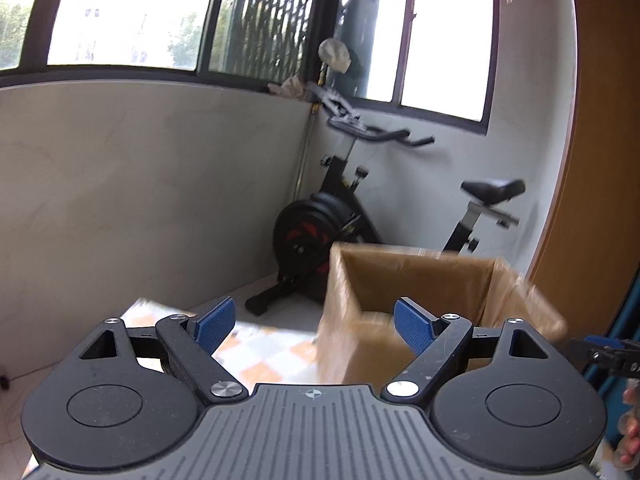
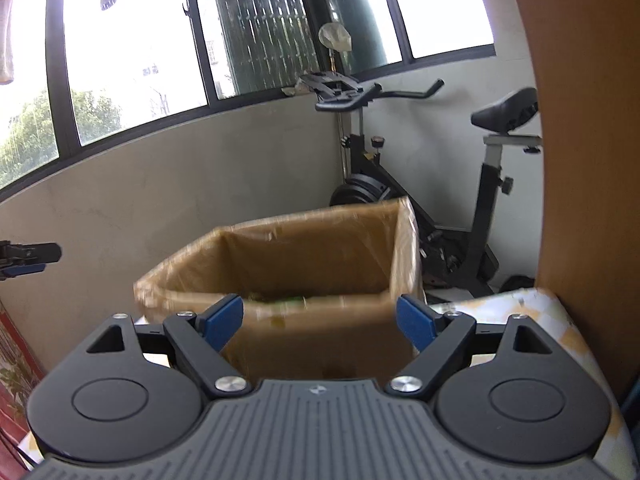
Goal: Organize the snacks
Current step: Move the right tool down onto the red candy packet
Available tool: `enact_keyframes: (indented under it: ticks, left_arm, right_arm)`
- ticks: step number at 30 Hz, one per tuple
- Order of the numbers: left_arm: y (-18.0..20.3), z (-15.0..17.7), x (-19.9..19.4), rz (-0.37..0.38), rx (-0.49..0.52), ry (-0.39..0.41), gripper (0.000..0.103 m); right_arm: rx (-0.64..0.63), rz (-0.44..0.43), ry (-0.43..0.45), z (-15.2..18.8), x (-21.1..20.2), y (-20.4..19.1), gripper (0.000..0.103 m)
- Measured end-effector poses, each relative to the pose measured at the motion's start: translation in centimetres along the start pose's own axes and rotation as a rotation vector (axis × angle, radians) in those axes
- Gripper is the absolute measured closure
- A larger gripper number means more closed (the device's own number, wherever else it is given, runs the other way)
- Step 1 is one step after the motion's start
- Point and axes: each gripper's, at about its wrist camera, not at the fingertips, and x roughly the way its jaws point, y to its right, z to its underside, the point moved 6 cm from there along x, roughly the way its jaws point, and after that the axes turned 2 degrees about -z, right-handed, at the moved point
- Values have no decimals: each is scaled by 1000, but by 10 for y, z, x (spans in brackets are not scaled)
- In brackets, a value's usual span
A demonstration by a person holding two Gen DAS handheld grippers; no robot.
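Open cardboard box (image 2: 320,276) on the checked worktop (image 2: 552,312), something green glimpsed inside, probably snack packets: likely light, crinkly, slippery; best pinched at a sealed edge. Right claw (image 2: 320,322) spread, empty, facing it; left claw (image 1: 316,322) likewise, box to its right.

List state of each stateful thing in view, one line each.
left gripper: open, nothing between the pads
right gripper: open, nothing between the pads
cardboard box: upright, top open, something green low inside, blurred
exercise bike: parked in the corner, unused
window: panes appear shut
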Motion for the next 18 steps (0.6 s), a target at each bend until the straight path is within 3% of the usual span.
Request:
enact_keyframes:
  ticks: [11, 18]
  left_arm:
    - [6, 127, 14, -31, -74, -212, 22]
    - [19, 164, 13, -18, -43, -262, 22]
  right_arm:
    - [-12, 51, -222, 110, -8, 10, 21]
    - [-15, 58, -375, 165, -13, 7, 25]
